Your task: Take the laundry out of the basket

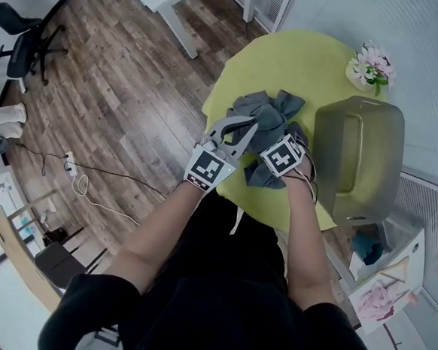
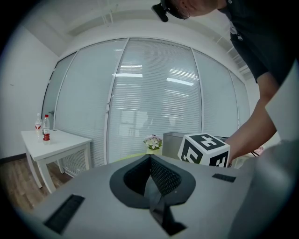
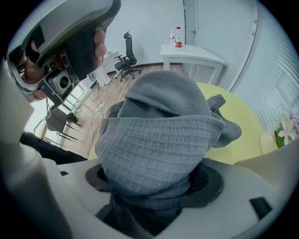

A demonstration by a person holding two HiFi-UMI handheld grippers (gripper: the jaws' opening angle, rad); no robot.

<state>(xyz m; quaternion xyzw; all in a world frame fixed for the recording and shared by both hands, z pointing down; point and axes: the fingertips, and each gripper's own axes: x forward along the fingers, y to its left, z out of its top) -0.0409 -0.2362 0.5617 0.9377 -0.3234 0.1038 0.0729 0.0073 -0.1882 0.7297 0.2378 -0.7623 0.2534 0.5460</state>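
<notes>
While the left gripper (image 2: 152,179) is clenched on nothing, the right gripper (image 3: 149,191) grasps a bunched grey cloth (image 3: 159,140) just left of the olive basket (image 1: 356,155).

On your yellow table (image 1: 319,57), a flower pot (image 1: 371,68) sits at the far edge. Beyond that table you see a white table (image 2: 56,142) bearing two bottles (image 2: 46,128), and an office chair (image 1: 22,42) well apart.
</notes>
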